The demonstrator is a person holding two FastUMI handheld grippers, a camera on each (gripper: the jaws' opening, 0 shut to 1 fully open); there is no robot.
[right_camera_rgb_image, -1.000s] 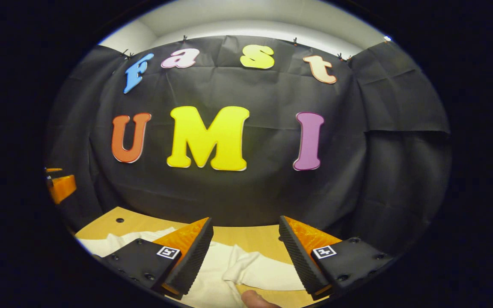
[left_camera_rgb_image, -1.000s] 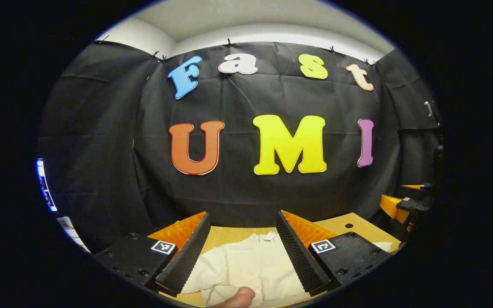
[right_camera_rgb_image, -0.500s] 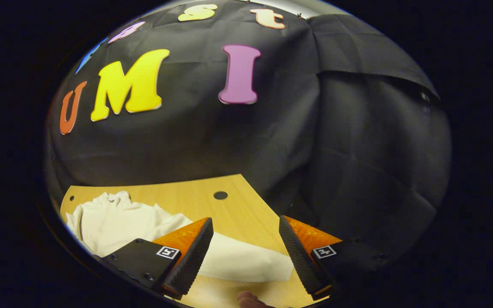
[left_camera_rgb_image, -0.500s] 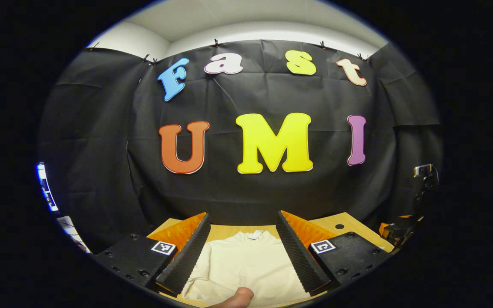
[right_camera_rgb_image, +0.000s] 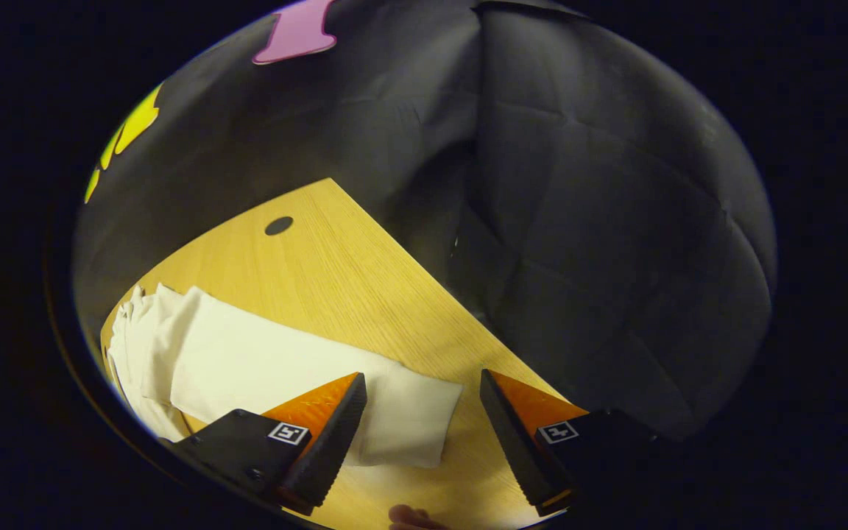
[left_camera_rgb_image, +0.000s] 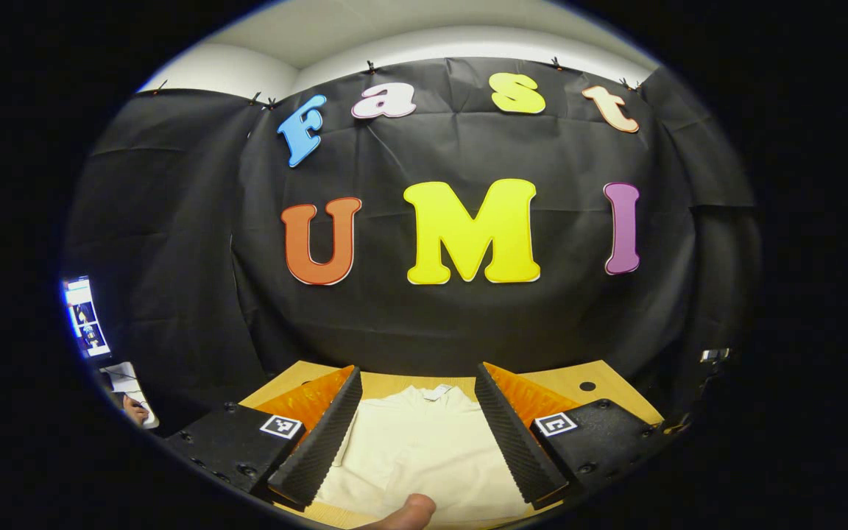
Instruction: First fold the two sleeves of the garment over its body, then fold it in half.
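Right gripper view looks down over the right tongs (right_camera_rgb_image: 422,434) at a cream-white cloth garment (right_camera_rgb_image: 174,353) spread on the light wooden table (right_camera_rgb_image: 343,258). One long sleeve (right_camera_rgb_image: 306,375) of the garment stretches flat across the table, its long axis running from the bunched body at the far left of the view toward the right tongs, and its cuff end lies just ahead of and between the two spread fingers, a little nearer the left one. Nothing is pinched there; the gap between the fingers stands wide and empty, and whether they touch the cloth cannot be told.

Left gripper view shows the left tongs (left_camera_rgb_image: 418,434) likewise spread wide with nothing between them, hanging over the body of the garment (left_camera_rgb_image: 424,449), whose collar tag points away toward the black cloth wall (left_camera_rgb_image: 174,221). A fingertip (left_camera_rgb_image: 409,511) of the person shows at the bottom edge.

So this sleeve lies out from the body, not over it, and the right tongs are plainly the nearer pair to its cuff. As a judgement, folding it would call for closing on the cuff end and carrying it along the sleeve's own axis back toward the body. How the other sleeve lies cannot be made out.
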